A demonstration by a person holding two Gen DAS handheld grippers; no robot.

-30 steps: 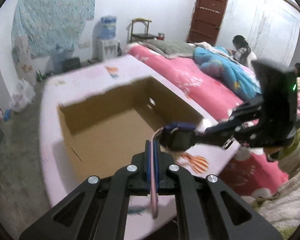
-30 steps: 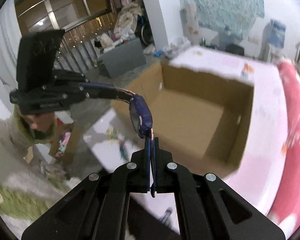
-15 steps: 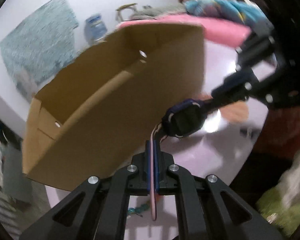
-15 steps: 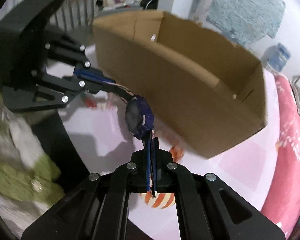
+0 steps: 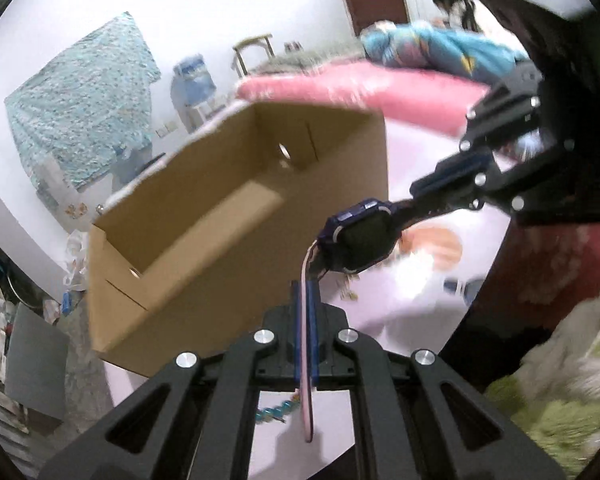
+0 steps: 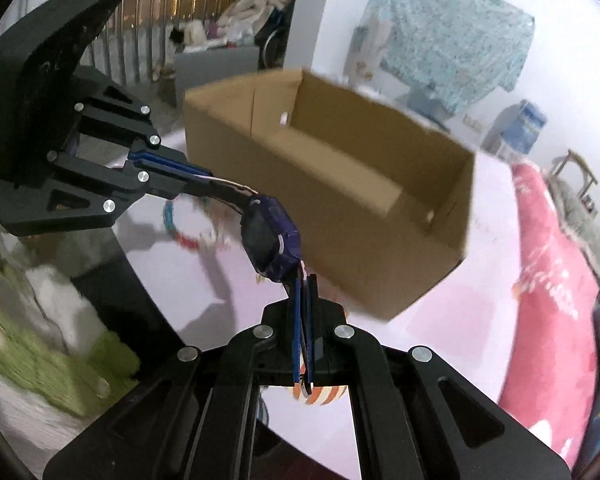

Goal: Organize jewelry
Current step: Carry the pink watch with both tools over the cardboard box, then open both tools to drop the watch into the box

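Observation:
A purple wristwatch (image 5: 360, 242) with a dark face hangs between both grippers above a pale pink table (image 5: 416, 304). My left gripper (image 5: 305, 292) is shut on its pink strap. My right gripper (image 6: 303, 286) is shut on the other strap; the watch also shows in the right wrist view (image 6: 271, 238). An open cardboard box (image 5: 236, 216) stands on the table just beyond the watch, and also shows in the right wrist view (image 6: 340, 196). A turquoise bead string (image 5: 274, 411) lies on the table below my left gripper.
A colourful bead bracelet (image 6: 178, 232) lies on the table under the left gripper. An orange striped print (image 5: 432, 246) marks the tabletop. A pink bed (image 6: 548, 256) lies to the right. A green rug (image 5: 560, 420) covers the floor near the table edge.
Both grippers have kept hold of the watch, dropped from over the open box to in front of its near wall, then tilted back up. The box now looks further off.

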